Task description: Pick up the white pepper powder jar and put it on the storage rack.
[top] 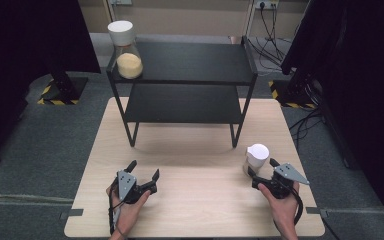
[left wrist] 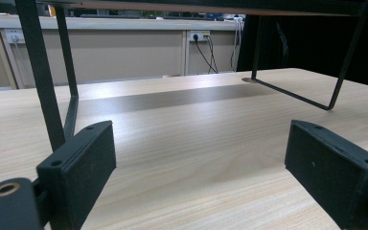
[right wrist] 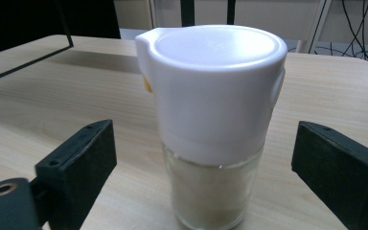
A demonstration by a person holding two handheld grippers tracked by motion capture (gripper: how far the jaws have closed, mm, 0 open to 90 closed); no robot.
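Straddling the white-capped jar [right wrist: 214, 129] near the counter's [top: 190, 200] right edge, right tool [top: 262, 172] spread apart, apparently untouching; jar base cut off; left tool [top: 142, 172] likewise apart.

A black metal two-level rack [top: 190, 62] stands at the back edge of the pale wooden table [top: 195, 210]. A white-capped glass jar [top: 125, 50] sits on its top left corner. Another white-capped glass shaker [top: 256, 157] stands near the table's right edge.

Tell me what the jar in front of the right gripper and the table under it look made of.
Jar: clear glass body by its see-through, glossy wall, pale powder inside; its lid looks like smooth white plastic, matte. Table: light wood grain with a soft sheen, probably laminate or veneer.
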